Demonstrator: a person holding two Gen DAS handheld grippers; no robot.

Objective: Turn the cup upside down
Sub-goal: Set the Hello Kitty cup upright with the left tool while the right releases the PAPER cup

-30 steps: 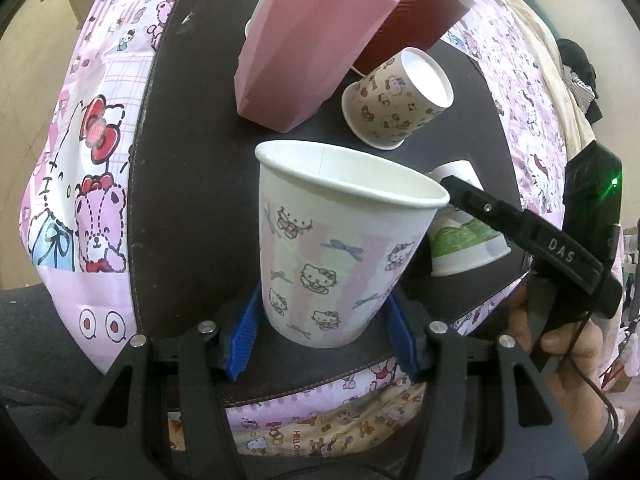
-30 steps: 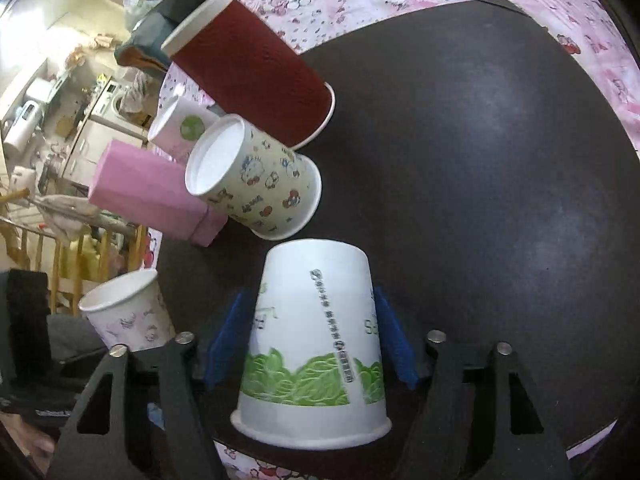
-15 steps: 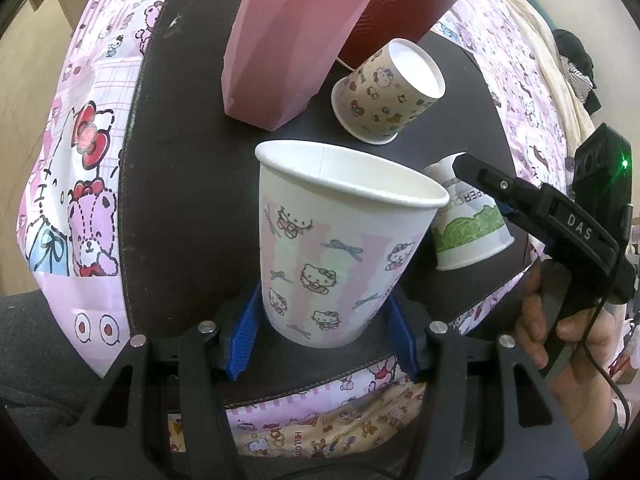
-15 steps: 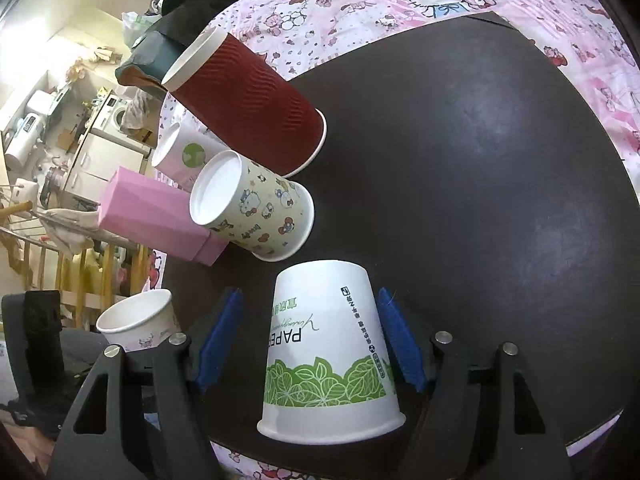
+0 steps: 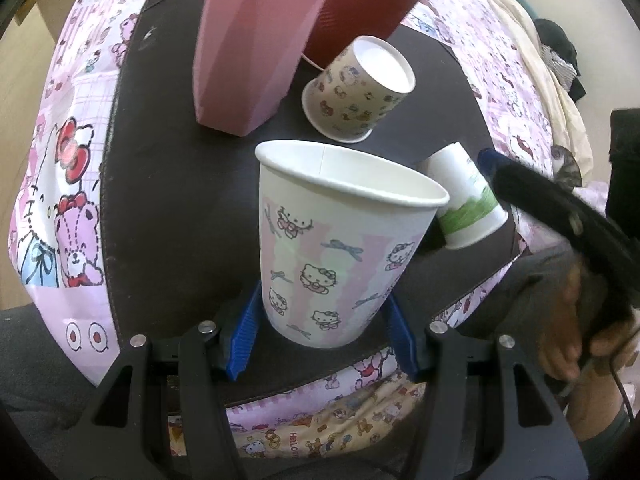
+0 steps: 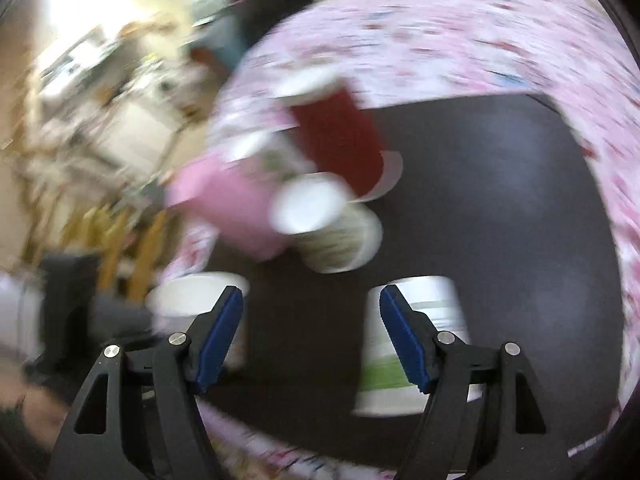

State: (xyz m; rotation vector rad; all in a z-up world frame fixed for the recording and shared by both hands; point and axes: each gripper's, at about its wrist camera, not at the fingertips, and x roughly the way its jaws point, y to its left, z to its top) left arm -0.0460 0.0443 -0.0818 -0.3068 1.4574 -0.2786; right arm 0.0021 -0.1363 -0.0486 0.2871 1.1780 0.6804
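Left wrist view: the left gripper (image 5: 322, 326) is clamped on the base of a kitten-print cup (image 5: 340, 256), blue pads pressing on both sides, and the cup stands mouth up between the jaws. This one has not been turned over. Beyond the gripper, on the dark mat (image 5: 160, 200), a pink faceted cup (image 5: 248, 48), a dark red cup (image 5: 360, 4) and a smaller cartoon-print cup (image 5: 356, 88) all sit mouth down. To the right of the gripper a green-leaf cup (image 5: 468, 204) also stands mouth down, with the right gripper (image 5: 492, 164) just above it and not touching, held in a hand (image 5: 576, 320).

Right wrist view: the picture is badly blurred. The right gripper (image 6: 312, 336) has its jaws apart and has just been opening, with only bare mat between them. The green-leaf cup (image 6: 432, 344) sits behind the right-hand finger, mouth down on the mat, released. Behind the left-hand finger is the white rim of the kitten-print cup (image 6: 192, 296).

Judging by this, four cups look finished, the green-leaf one most recently, and the upright cup in the left gripper is probably the one left to invert and set down on free mat.
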